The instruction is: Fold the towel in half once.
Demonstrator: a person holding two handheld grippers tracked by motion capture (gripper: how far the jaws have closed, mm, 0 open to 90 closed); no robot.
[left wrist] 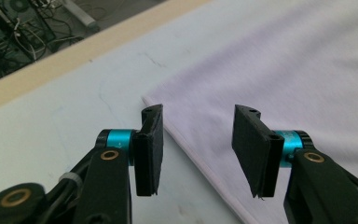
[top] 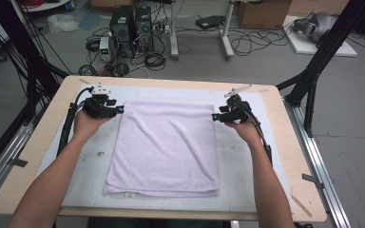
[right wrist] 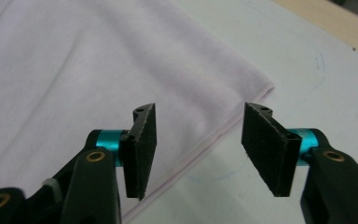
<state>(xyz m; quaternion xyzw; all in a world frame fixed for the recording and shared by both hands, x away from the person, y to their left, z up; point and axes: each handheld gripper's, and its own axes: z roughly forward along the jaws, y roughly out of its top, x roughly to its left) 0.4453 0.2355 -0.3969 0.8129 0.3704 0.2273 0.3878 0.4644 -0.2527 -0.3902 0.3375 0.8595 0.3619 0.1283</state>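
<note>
A pale pink towel [top: 166, 147] lies flat and spread on the white mat [top: 247, 180] in the high view. My left gripper [top: 120, 109] hovers by the towel's far left corner [left wrist: 145, 99], jaws apart, the towel's edge [left wrist: 200, 163] running below the gap with nothing pinched. My right gripper [top: 216, 117] hovers by the far right corner [right wrist: 266, 88], its jaws also apart above the towel's hem [right wrist: 205, 144]. The pads [right wrist: 142, 149] press on nothing. The same towel [left wrist: 284, 60] spreads away behind the left jaws.
The mat covers a wooden table [top: 43, 137] with a bare rim. Beyond the far edge, computer towers [top: 130, 26] and loose cables [top: 247, 40] sit on the floor. A black frame post [top: 323, 52] stands at the right. A wooden stick [top: 302, 202] lies near the front right corner.
</note>
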